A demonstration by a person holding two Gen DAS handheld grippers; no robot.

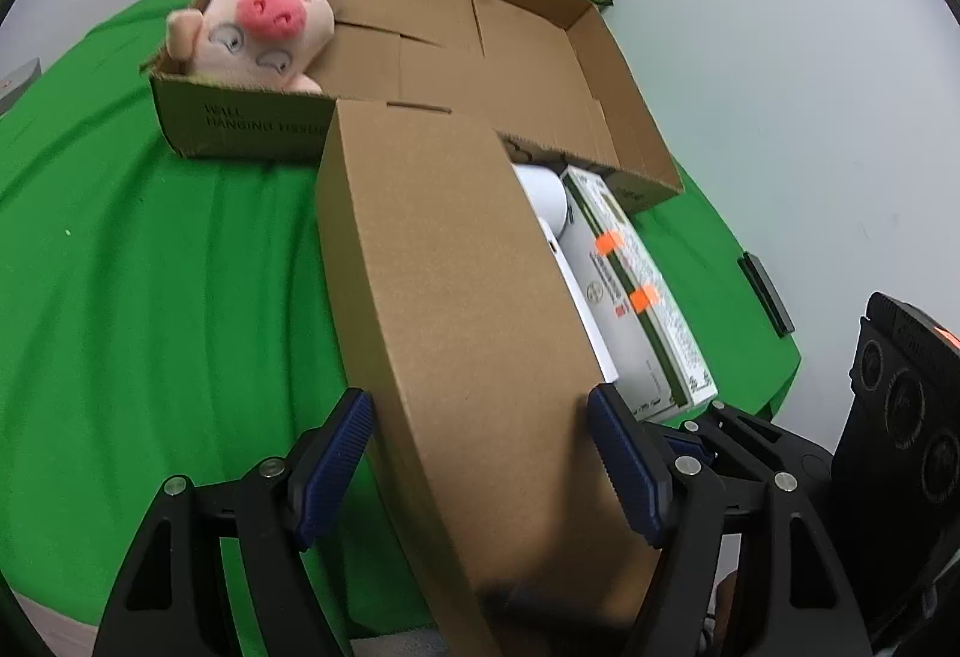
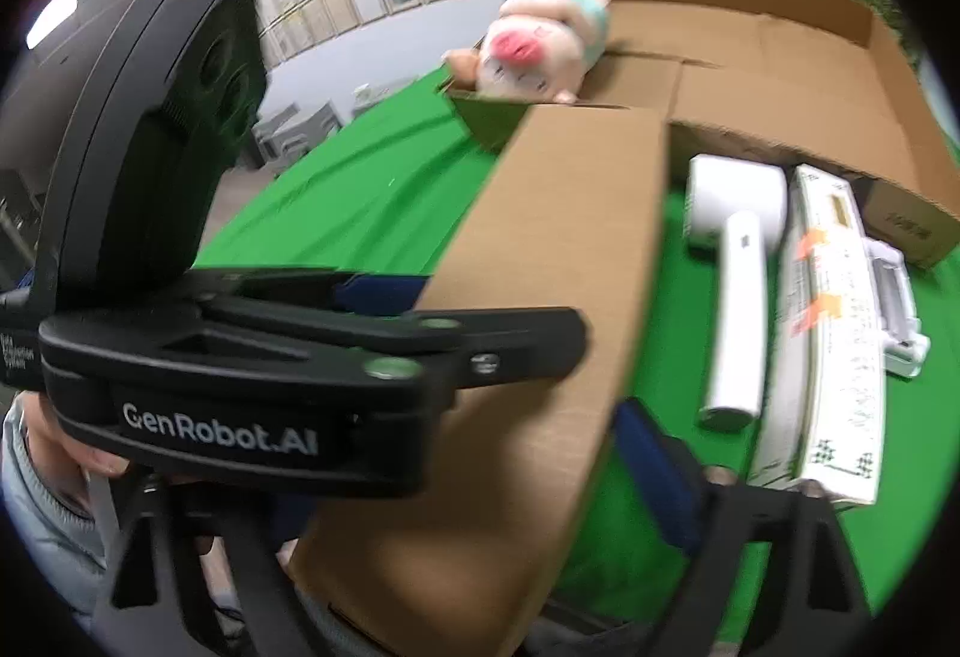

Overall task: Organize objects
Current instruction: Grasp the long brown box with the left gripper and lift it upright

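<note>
Inside the wide open cardboard tray (image 1: 606, 75) only the pink plush pig (image 1: 264, 27) sits, while beside it the left gripper (image 1: 480, 468) clamps the long brown cardboard box (image 1: 456, 297), the right gripper (image 2: 420, 483) straddles the same box with its grip unclear, and the white handheld device (image 2: 732, 261) and printed white carton (image 2: 834, 333) wait on the green desk (image 1: 150, 267).

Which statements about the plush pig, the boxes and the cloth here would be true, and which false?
1. The plush pig lies inside the open cardboard tray. True.
2. The long cardboard box sits between the jaws of the left gripper. True.
3. The cloth is blue. False: it is green.
4. The white handheld device lies in the tray. False: it lies on the cloth outside the tray, beside a long white carton.
</note>
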